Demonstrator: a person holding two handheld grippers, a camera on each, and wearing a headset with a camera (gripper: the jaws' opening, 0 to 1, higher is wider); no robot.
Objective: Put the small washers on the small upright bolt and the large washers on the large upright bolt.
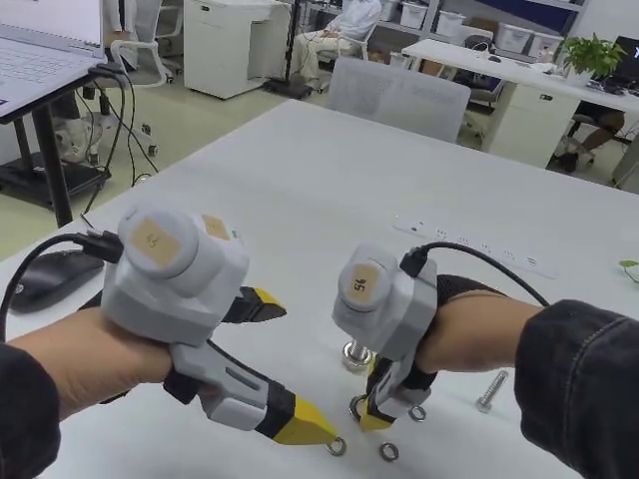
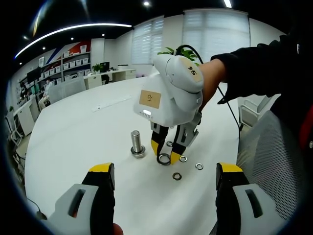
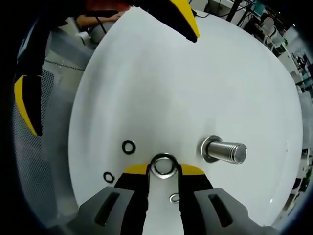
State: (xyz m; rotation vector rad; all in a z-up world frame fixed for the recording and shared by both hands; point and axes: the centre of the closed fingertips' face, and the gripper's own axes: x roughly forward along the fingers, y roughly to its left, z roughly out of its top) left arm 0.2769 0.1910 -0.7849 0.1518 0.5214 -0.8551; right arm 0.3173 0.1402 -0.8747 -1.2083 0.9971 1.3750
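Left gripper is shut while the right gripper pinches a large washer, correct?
No: the left gripper is open, jaws wide apart, as the left gripper view shows. The right gripper does pinch a large washer.

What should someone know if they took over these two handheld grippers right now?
The left gripper is open and empty, held above the table.
The right gripper is shut on a large washer, close beside the big upright bolt.
Several loose washers lie on the table around the right gripper. A thinner bolt lies on its side nearby, not upright.
Done: one large washer gripped.
Left: thread it onto the big bolt, then sort the rest. I cannot tell whether the big bolt already carries any washer.
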